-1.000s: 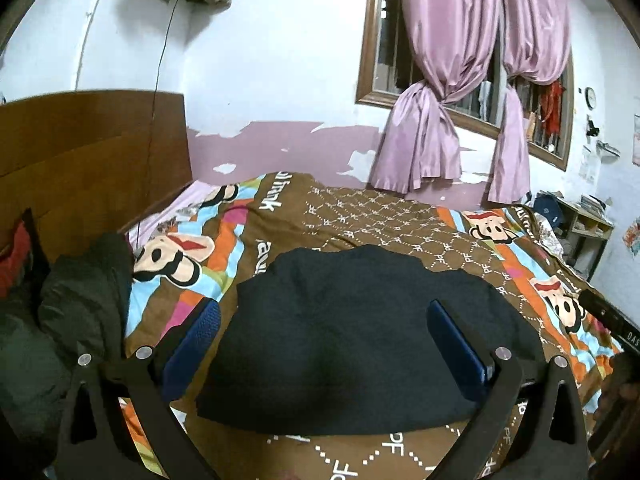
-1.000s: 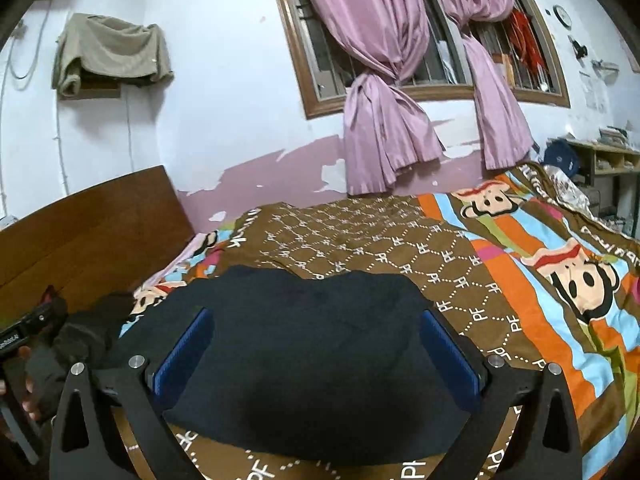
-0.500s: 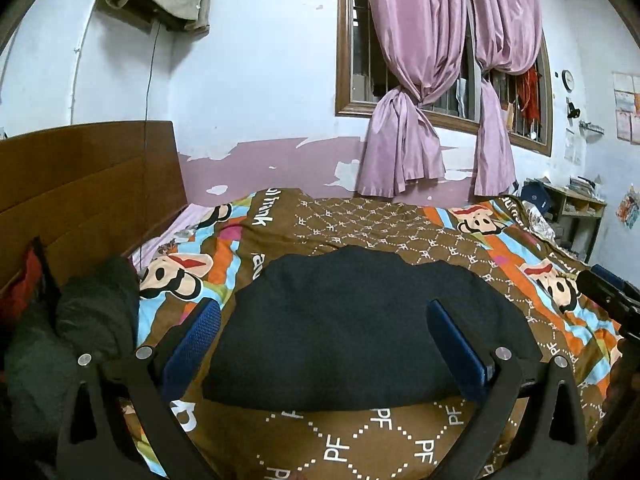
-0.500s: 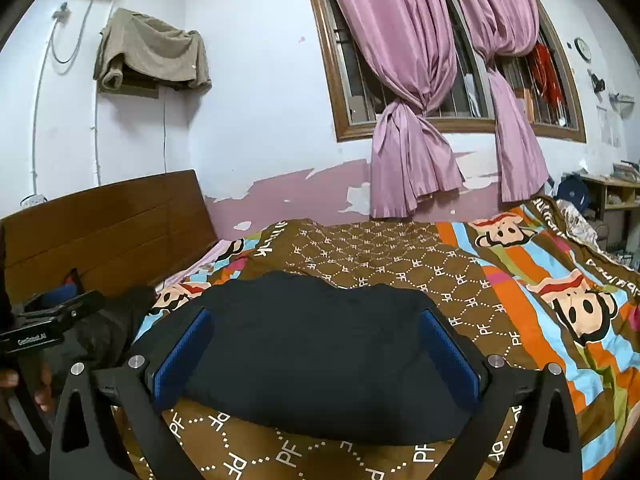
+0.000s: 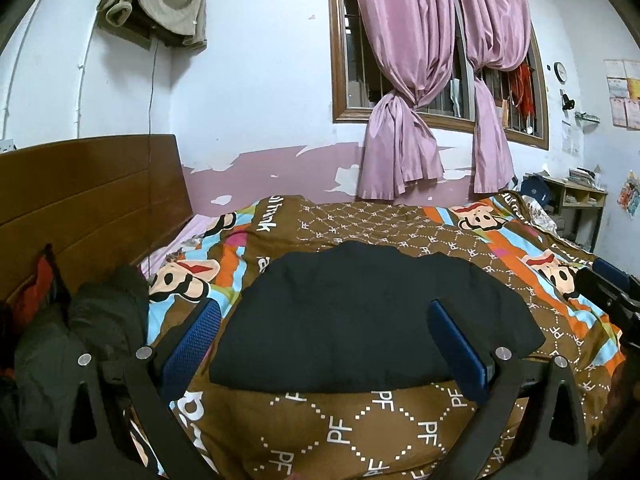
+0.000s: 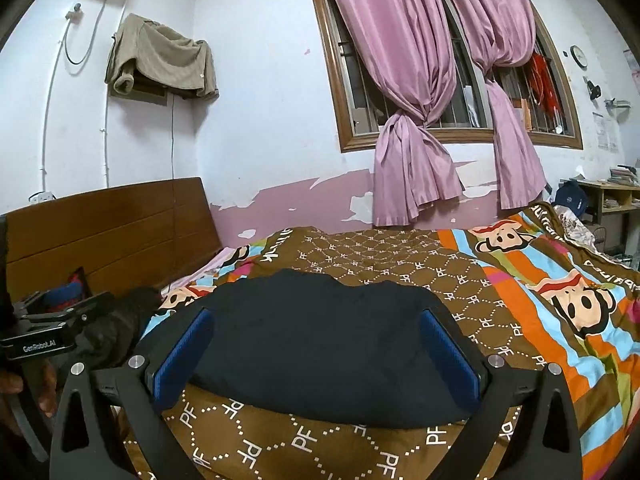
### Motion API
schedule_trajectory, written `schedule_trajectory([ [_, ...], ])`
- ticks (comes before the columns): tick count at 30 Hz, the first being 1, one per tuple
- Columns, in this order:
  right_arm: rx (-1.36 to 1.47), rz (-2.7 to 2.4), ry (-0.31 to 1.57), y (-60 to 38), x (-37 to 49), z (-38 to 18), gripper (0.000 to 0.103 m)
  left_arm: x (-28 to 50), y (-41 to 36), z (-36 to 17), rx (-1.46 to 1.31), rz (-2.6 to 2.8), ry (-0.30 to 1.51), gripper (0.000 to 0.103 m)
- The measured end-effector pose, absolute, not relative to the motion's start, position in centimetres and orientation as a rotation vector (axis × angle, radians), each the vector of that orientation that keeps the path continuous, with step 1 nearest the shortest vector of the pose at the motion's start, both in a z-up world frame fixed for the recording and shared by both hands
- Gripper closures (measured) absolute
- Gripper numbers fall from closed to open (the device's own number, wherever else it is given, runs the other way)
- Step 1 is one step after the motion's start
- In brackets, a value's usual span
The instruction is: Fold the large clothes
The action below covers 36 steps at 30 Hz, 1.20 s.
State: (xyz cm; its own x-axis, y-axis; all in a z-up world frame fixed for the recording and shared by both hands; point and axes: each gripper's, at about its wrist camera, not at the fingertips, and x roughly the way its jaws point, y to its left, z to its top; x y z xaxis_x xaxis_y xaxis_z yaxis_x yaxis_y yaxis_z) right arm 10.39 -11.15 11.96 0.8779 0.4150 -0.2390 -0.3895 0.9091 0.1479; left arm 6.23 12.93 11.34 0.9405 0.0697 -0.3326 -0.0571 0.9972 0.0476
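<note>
Both the left gripper point(image 5: 324, 344) and right gripper point(image 6: 318, 354) hang wide apart, empty, above the dark, soft, matte folded garment point(image 5: 372, 316) at lower centre on the quilted patterned bedspread point(image 5: 400, 220); judged risk: a snagged edge reopens its rounded fold.

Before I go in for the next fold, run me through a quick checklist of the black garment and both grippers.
1. Left hand-held gripper open and empty: ok.
2. Right hand-held gripper open and empty: ok.
3. Black garment lying flat on the patterned bedspread: ok.
4. Near edge of garment in view and uncovered: ok.
5. Garment apart from the dark clothes pile by the headboard: ok.
6. Whether the garment is fully folded: cannot tell.
</note>
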Motion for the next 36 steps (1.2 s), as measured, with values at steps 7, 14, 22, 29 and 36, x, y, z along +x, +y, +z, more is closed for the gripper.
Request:
schedule_trajectory([
  [7,0.084,0.404,0.262,-11.1,9.1,10.4,0.000,4.8,13.1,9.8,0.006,0.046,0.341,0.002],
  [14,0.063,0.384,0.240,-10.9,7.4,8.1,0.000,2.9,13.0,8.4,0.002,0.056,0.285,0.002],
  [22,0.044,0.389,0.213,-10.8,6.7,6.6,0.000,2.3,13.3,6.9,-0.013,0.047,0.254,0.002],
  [29,0.028,0.386,0.212,-10.8,6.6,5.7,0.000,2.4,13.3,5.5,-0.035,0.052,0.270,0.002],
  [36,0.036,0.383,0.222,-10.9,6.6,5.3,0.000,2.6,12.9,4.7,-0.029,0.044,0.306,0.002],
])
